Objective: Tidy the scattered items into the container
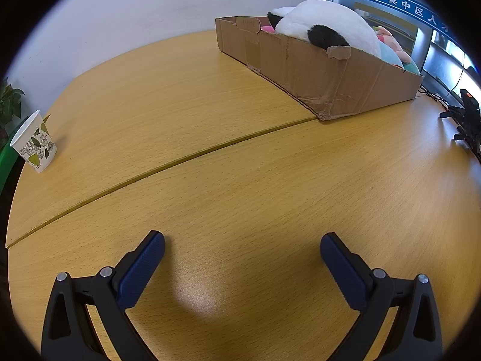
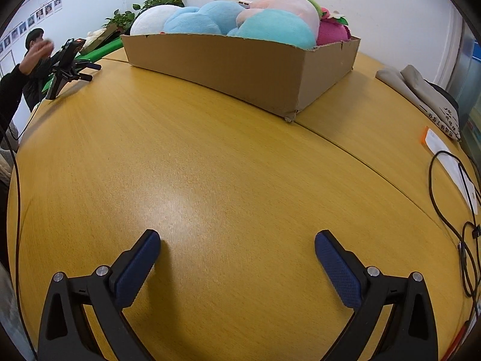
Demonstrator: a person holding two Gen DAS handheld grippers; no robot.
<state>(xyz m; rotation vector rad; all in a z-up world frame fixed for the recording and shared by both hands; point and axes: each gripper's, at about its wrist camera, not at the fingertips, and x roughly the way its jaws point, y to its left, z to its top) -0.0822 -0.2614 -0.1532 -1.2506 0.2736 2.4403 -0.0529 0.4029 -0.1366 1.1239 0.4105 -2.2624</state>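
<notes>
A shallow cardboard box (image 1: pixel 354 81) stands at the far right of the wooden table; it also shows in the right wrist view (image 2: pixel 234 66). It holds several plush toys: a white and black panda (image 1: pixel 324 24), a light blue one (image 2: pixel 192 18), a teal one (image 2: pixel 276 30), a pink one (image 2: pixel 288 3) and a magenta one (image 2: pixel 332 31). My left gripper (image 1: pixel 242 240) is open and empty, low over bare table. My right gripper (image 2: pixel 237 239) is open and empty, also over bare table, well short of the box.
A leaf-print paper cup (image 1: pixel 34 143) stands at the table's left edge. A black tripod device (image 2: pixel 67 63) sits at the far left, a person (image 2: pixel 27 60) behind it. Grey folded cloth (image 2: pixel 421 90), a paper (image 2: pixel 451 162) and black cables (image 2: pixel 463 231) lie at the right.
</notes>
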